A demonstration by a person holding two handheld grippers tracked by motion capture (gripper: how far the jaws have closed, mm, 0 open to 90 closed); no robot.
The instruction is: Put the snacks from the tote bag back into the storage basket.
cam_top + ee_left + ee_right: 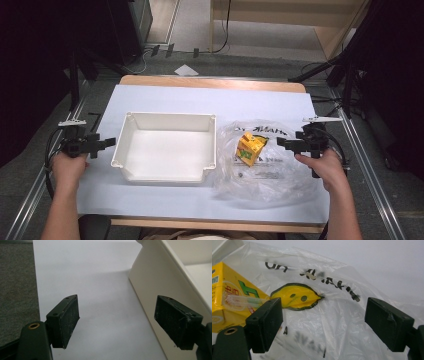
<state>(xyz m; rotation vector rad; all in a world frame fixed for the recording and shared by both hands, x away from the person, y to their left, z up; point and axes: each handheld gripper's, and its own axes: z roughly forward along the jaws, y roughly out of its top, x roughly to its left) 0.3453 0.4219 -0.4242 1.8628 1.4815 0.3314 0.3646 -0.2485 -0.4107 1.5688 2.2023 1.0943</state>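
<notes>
Forearms came in from the near edge, one hand-held gripper each side. Bench was covered in white, with a white tub left of centre, nothing visible inside.

Right of the tub, touching its right wall, lay a crumpled clear plastic bag with a yellow carton sitting in it.

Right hand-held gripper sat at the bag's right edge, jaws spread wide, gripping nothing, pointing left at the carton. Carton lay just left of its tips, a clear wrapped straw on its face. Its long axis looked tilted, but I couldn't fix it.

Left hand-held gripper was also wide open and empty, just outside the tub's left wall, with the tub between it and the carton. Right hand clearly nearer, so my guess: a right-side reach leftward.

Writing: bag print was black, reversed, partly readable, likely "THANK" and "HAVE A", plus a yellow smiley. Carton had a green letter and small print, unreadable.
</notes>
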